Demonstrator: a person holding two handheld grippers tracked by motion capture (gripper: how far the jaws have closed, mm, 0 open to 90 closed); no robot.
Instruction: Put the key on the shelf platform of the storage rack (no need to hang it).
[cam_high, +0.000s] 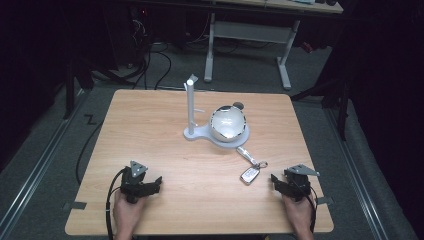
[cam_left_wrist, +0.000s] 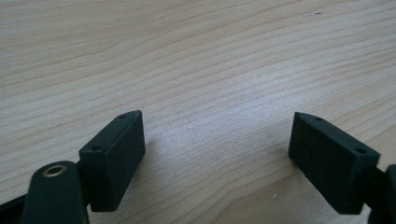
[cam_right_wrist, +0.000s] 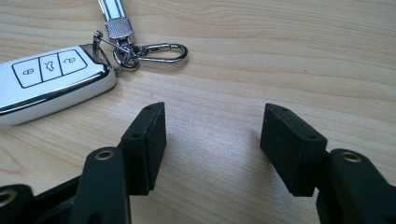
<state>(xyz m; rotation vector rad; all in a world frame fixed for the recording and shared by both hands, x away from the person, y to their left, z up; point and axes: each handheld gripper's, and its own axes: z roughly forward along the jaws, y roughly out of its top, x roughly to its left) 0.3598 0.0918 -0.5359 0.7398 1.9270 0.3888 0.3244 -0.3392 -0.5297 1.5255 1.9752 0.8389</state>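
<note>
nothing started: both grippers, left (cam_high: 159, 183) and right (cam_high: 274, 179), rest near, jaws apart, empty; key fob (cam_high: 250, 174) untouched.

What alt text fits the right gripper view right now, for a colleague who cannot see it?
The right gripper hangs open just above the wooden table, nothing between its black jaws. Just past its left jaw lies a white car key fob, whose metal ring, clasp and strap trail toward the top edge.
</note>
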